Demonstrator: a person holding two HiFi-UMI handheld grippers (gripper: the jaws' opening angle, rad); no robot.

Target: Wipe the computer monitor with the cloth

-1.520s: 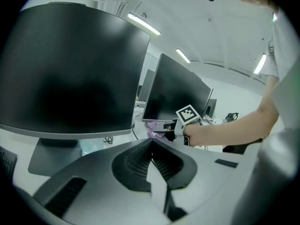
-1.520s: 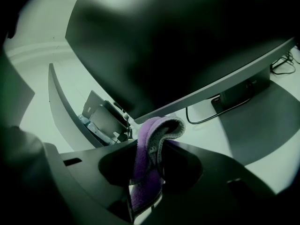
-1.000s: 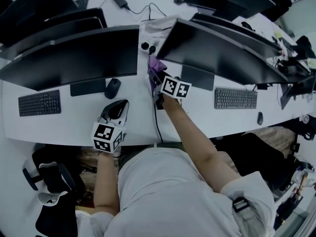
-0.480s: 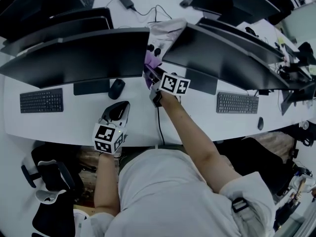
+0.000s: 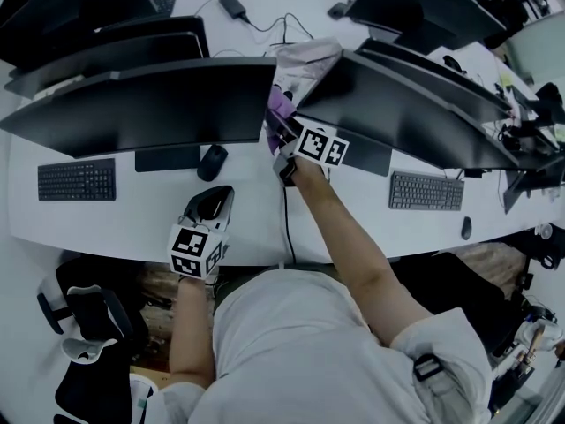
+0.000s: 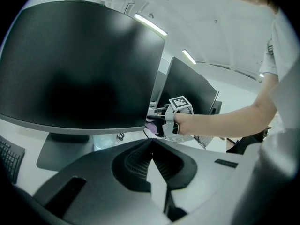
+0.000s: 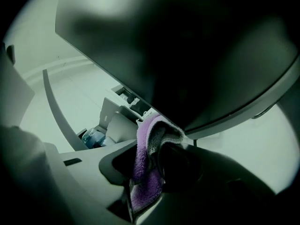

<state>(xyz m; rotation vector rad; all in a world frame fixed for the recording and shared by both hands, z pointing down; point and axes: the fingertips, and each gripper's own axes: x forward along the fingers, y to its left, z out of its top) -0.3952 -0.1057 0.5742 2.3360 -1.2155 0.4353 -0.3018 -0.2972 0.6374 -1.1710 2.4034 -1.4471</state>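
Right tongs clamped on the purple cloth at the monitor bottom edge.
Best wiped with light, flat, overlapping strokes and a firm clamp; the left tongs are closed on nothing.

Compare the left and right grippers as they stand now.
The right gripper is clamped on the purple cloth; the left gripper is shut on nothing. The right gripper reaches up by the right-hand monitor's lower edge; the left gripper sits back near the desk's front edge. Both have their jaws closed.
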